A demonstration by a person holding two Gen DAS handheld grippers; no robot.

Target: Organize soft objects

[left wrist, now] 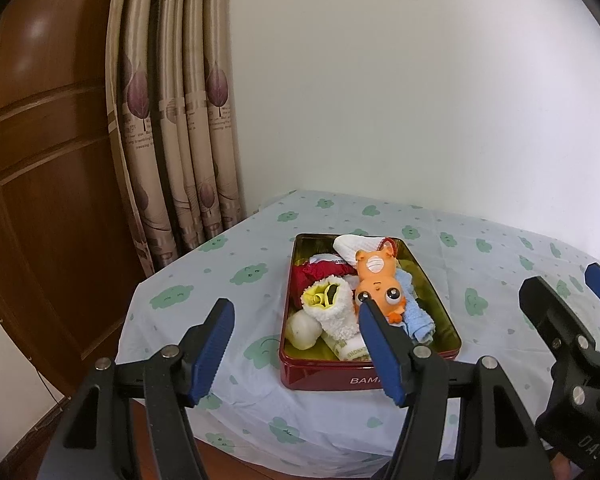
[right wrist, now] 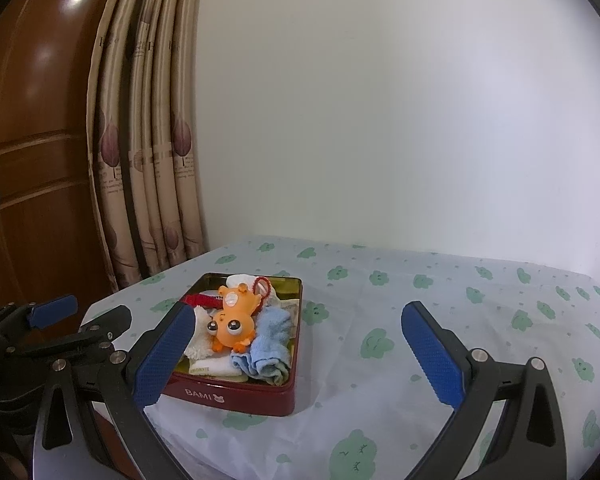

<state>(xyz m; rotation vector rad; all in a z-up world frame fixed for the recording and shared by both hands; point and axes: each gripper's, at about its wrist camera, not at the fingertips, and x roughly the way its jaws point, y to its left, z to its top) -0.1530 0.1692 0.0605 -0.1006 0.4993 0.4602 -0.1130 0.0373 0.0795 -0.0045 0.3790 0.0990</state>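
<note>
Soft things fill a red tin [left wrist: 332, 376] that sits on a table with a pale cloth [left wrist: 228, 264] covered in green cloud faces. On top of the pile lies an orange toy animal [left wrist: 376, 280] with big round eyes (it is lying head toward the camera). Just beside it, on the right side of the tin, is a rolled blue towel [left wrist: 418, 316]. On the left side is a fluffy white sock [left wrist: 336, 312] with yellow inside, and behind that is something red [left wrist: 320, 274]. A white cloth [left wrist: 356, 245] is bunched at the far end of the tin. The tin has "BAMI" printed on its near wall. The left gripper [left wrist: 296, 350] hangs in the air in front of the tin, with its blue pads spread wide apart and nothing between them. The right gripper [right wrist: 304, 354] also hangs in front of the tin, a bit to the right of it, with its jaws spread wide and holding nothing. Behind the table are a white wall [left wrist: 420, 100], a striped curtain [left wrist: 172, 120] with purple leaves, and a brown wooden door [left wrist: 40, 160].
</note>
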